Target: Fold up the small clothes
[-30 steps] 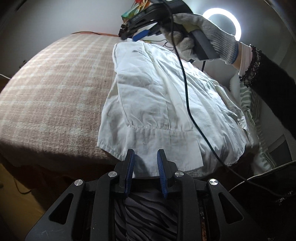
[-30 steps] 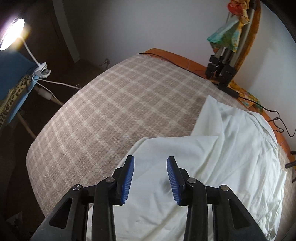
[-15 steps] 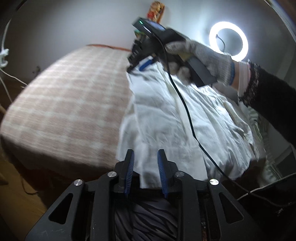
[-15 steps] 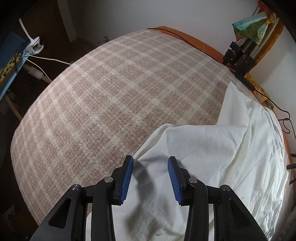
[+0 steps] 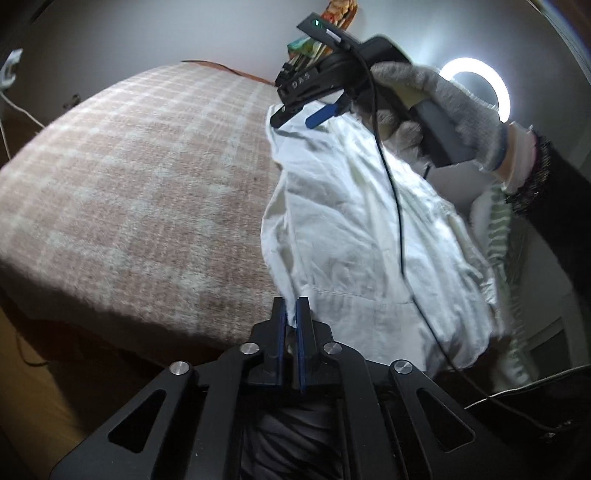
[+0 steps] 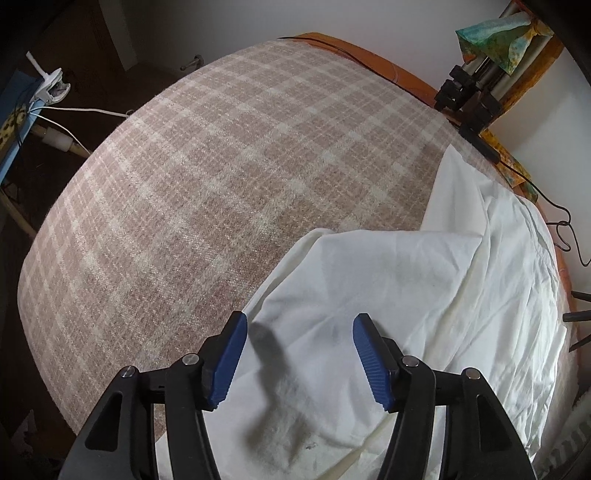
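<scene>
A white garment (image 5: 354,236) lies crumpled on the right part of a pink plaid bed cover (image 5: 140,184). My left gripper (image 5: 290,310) is shut on the garment's near corner at the bed's front edge. My right gripper (image 5: 310,114), held by a gloved hand, hovers open above the garment's far end. In the right wrist view the right gripper (image 6: 298,328) is open above the white garment (image 6: 406,280), with a folded flap just ahead of the fingers; it grips nothing.
A lit ring light (image 5: 476,88) stands at the right. A black tripod base (image 6: 469,99) and colourful cloth (image 6: 495,33) are at the bed's far corner. A black cable (image 5: 395,206) hangs across the garment. Striped fabric (image 5: 498,229) lies at the right.
My left gripper has closed on the garment's near corner. My right gripper has opened wider and risen above the far end. The garment has bunched toward the right.
</scene>
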`<state>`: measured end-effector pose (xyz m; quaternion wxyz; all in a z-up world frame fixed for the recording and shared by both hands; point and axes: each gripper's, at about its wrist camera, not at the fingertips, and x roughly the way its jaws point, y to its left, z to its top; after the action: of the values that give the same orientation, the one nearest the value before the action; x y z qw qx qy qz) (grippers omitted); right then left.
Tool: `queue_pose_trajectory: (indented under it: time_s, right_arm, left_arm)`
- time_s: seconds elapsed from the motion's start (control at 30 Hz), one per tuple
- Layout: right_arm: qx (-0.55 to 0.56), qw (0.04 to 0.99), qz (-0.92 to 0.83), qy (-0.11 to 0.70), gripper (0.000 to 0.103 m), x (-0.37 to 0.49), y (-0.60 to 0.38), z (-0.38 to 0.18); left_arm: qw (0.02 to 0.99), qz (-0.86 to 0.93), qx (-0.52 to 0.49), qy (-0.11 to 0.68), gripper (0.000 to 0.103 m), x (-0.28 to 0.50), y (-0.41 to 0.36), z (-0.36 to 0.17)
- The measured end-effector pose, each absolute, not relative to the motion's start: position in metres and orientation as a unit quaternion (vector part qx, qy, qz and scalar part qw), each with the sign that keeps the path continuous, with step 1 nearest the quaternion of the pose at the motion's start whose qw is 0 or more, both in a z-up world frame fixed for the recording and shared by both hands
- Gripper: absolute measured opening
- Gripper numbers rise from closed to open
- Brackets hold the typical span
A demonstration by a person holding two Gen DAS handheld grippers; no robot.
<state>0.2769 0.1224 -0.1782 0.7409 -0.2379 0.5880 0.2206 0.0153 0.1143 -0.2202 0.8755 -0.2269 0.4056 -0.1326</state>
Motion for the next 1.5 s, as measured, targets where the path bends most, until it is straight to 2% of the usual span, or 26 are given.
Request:
queue_pose_trajectory:
  time_s: [0.1,0.3,0.37,0.43,0.57,0.67,0.73,0.83,0.9,1.0,1.07,1.17,1.27,1.5]
  right_arm:
    - [-0.243,0.743,0.216,0.585,0.068,0.282,0.117,-0.183]
    - [-0.216,0.740,0.208,0.602,0.069,0.295,0.113,-0.186]
    - [-0.219,0.743,0.213,0.595,0.069,0.294,0.120,-0.179]
    - [-0.227,0.745,0.215,0.588,0.069,0.292,0.129,-0.173]
    - [-0.226,0.740,0.216,0.595,0.069,0.294,0.145,-0.178]
    - [-0.213,0.733,0.213,0.610,0.068,0.296,0.150,-0.190]
    - [-0.203,0.731,0.210,0.617,0.068,0.299,0.150,-0.196]
    - [-0.189,0.731,0.210,0.621,0.068,0.304,0.148,-0.200]
    - [-0.187,0.734,0.209,0.618,0.064,0.307,0.146,-0.201]
    - [-0.188,0.741,0.202,0.612,0.049,0.305,0.141,-0.198]
    - [-0.187,0.748,0.195,0.607,0.025,0.307,0.132,-0.197]
    - [-0.167,0.753,0.201,0.603,0.007,0.310,0.119,-0.194]
    - [-0.141,0.763,0.211,0.594,0.003,0.311,0.093,-0.191]
    - [-0.065,0.792,0.220,0.566,0.001,0.298,0.049,-0.159]
  left_arm:
    - [0.883,-0.131,-0.220,0.394,0.003,0.004,0.117,-0.213]
    - [0.881,-0.135,-0.235,0.388,0.003,-0.001,0.124,-0.211]
    - [0.876,-0.133,-0.244,0.394,0.010,0.002,0.124,-0.214]
    - [0.872,-0.124,-0.250,0.403,0.036,0.005,0.124,-0.216]
    - [0.866,-0.129,-0.277,0.395,0.037,0.005,0.129,-0.221]
    - [0.867,-0.130,-0.279,0.392,0.032,0.006,0.127,-0.222]
    - [0.866,-0.136,-0.274,0.397,0.013,0.008,0.124,-0.222]
    - [0.866,-0.138,-0.270,0.397,0.009,0.009,0.121,-0.223]
    - [0.867,-0.140,-0.273,0.393,0.007,0.009,0.121,-0.222]
    - [0.872,-0.144,-0.265,0.386,0.006,0.008,0.117,-0.216]
    - [0.877,-0.146,-0.255,0.380,0.005,0.007,0.114,-0.211]
    - [0.885,-0.153,-0.237,0.371,0.005,0.006,0.106,-0.199]
    - [0.891,-0.161,-0.217,0.364,0.005,0.006,0.099,-0.188]
    - [0.902,-0.190,-0.165,0.351,0.005,0.004,0.072,-0.167]
